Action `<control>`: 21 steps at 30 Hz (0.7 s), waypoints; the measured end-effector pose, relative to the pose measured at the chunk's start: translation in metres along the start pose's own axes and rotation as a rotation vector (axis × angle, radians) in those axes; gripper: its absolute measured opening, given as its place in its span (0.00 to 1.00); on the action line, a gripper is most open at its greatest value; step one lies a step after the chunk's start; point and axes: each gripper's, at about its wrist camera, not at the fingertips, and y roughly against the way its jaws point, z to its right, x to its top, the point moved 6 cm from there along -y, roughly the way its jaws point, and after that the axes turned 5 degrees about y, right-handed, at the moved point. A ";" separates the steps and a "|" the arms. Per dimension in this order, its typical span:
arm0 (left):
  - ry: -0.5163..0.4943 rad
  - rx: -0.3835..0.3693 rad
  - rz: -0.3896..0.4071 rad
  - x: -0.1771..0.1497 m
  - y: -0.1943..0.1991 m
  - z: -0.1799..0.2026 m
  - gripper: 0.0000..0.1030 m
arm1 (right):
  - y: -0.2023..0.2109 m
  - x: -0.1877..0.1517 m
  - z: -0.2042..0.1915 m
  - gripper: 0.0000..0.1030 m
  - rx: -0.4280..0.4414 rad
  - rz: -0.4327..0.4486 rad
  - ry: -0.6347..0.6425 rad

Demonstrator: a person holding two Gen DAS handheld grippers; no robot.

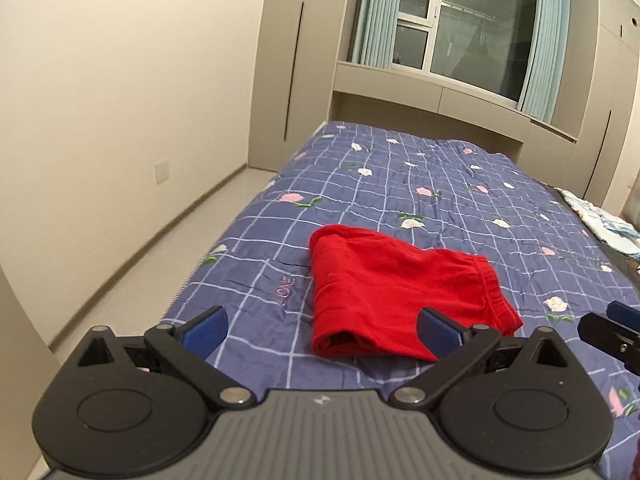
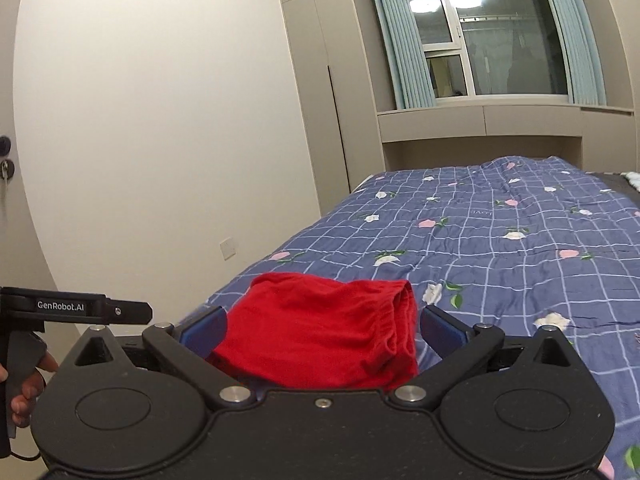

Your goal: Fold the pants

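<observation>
The red pants [image 1: 400,296] lie folded into a compact bundle on the blue checked floral bedspread [image 1: 440,184]. My left gripper [image 1: 320,330] stands open above the bed's near edge, the bundle's near left corner lying beyond and between its blue pads, untouched. In the right wrist view the pants [image 2: 316,336] lie between and beyond the wide jaws of my right gripper [image 2: 320,330], which is open and grips nothing. The waistband's elastic edge faces right. The right gripper's tip [image 1: 612,328] shows at the left view's right edge.
The bed's left edge drops to a pale floor [image 1: 132,240] by a cream wall. A window with blue curtains [image 2: 492,36] and cabinets stand beyond the bed. A light patterned cloth [image 1: 604,220] lies at the far right. A hand holds the left gripper's handle [image 2: 24,364].
</observation>
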 end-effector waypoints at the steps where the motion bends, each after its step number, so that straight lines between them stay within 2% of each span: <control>1: -0.004 0.008 0.009 -0.003 0.003 0.000 1.00 | 0.003 -0.003 -0.002 0.99 0.001 0.001 0.008; 7: -0.024 0.031 0.016 -0.024 0.013 0.004 1.00 | 0.018 -0.022 -0.007 0.99 -0.012 -0.001 0.060; 12: -0.046 0.018 -0.004 -0.038 0.014 0.009 1.00 | 0.026 -0.031 -0.008 0.99 -0.015 0.011 0.064; 21: -0.066 0.012 -0.028 -0.043 0.011 0.015 1.00 | 0.022 -0.036 -0.007 0.99 0.005 -0.006 0.050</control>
